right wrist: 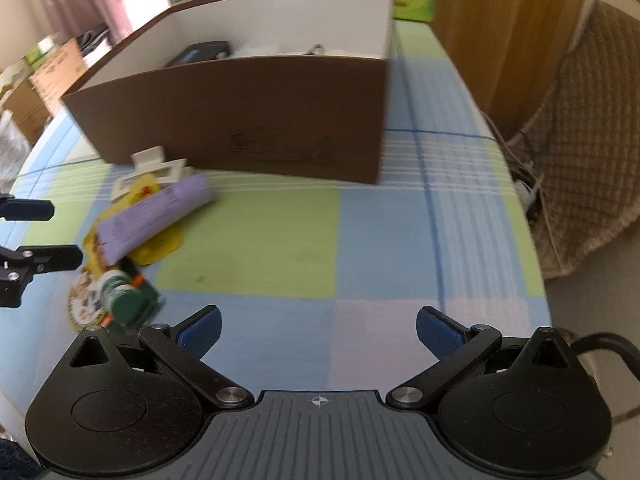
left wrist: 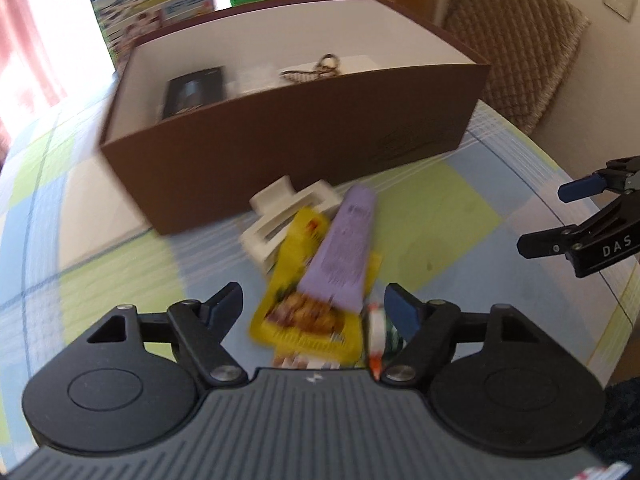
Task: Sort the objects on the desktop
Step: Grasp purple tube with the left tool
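**Desktop objects: box partly filled, a small heap left on the table**

Desktop objects are split between two places as I read it. Inside the brown box [left wrist: 288, 136] I can make out a dark flat item [left wrist: 195, 90] on the left of the floor, a braided cord or keyring [left wrist: 316, 69] toward the back, and something pale between them that is too blurred to name. I judge those as already sorted.

What remains sits in one overlapping heap on the checked tablecloth [right wrist: 360, 240], just in front of the box's near wall. A white hair claw [left wrist: 280, 220] lies nearest the box. A yellow snack packet [left wrist: 308, 312] lies partly over it, and a lilac tube [left wrist: 344, 256] rests on top of the packet. A small green-capped bottle [right wrist: 122, 298] lies at the near edge of the heap, over another printed packet that I can only partly see.

My left gripper [left wrist: 314, 304] is spread wide, its fingers flanking the near end of the yellow packet and tube, gripping nothing. My right gripper [right wrist: 318, 330] is also spread and empty, over bare cloth well to the right of the heap.

So roughly half remains: four or five pieces, I would guess. The lilac tube, lying on top, looks the natural one for the left side to take first.
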Tool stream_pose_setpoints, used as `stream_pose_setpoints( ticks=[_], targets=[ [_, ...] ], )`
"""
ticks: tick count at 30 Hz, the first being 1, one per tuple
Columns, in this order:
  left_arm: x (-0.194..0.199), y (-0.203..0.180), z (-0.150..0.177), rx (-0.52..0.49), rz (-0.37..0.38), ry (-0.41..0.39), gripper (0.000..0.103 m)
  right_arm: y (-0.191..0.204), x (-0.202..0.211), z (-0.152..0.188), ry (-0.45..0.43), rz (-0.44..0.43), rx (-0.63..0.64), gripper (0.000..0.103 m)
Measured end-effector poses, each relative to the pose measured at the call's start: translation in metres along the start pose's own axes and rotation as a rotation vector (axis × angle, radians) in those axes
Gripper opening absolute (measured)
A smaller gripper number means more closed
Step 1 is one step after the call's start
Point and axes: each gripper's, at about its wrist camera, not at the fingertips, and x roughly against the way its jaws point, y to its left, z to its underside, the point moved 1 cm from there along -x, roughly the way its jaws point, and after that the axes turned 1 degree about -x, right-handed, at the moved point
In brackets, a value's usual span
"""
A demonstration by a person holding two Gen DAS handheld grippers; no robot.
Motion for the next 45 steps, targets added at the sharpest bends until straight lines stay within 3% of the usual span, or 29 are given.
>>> stream_pose_setpoints(
  ticks=[3, 17, 26, 32, 39, 45],
  targets=[
    [-0.017, -0.010, -0.012, -0.055, 0.013, 0.012, 0.072, -0.012, 0.001, 0.000, 0.001, 0.017, -0.029, 0.101],
    [-0.072, -0.032, -0.032, -0.214, 0.038, 0.065, 0.033, -0.051, 0.000, 0.001, 0.012, 0.069, -0.140, 0.101],
    [-0.074, -0.036, -0.026, -0.215, 0.038, 0.059, 0.031, -0.051, -0.002, 0.000, 0.012, 0.067, -0.147, 0.101],
    [-0.042, -0.015, -0.024, -0.130, 0.080, 0.003, 0.030, -0.040, 0.000, -0.003, -0.007, 0.039, -0.120, 0.101],
    [0.007, 0.020, 0.004, 0.014, 0.051, -0.020, 0.030, -0.016, -0.005, -0.008, -0.013, -0.012, -0.063, 0.101],
    [0.035, 0.058, 0.033, 0.144, -0.060, -0.010, 0.030, 0.010, -0.010, -0.015, -0.023, -0.073, 0.007, 0.101]
  ],
)
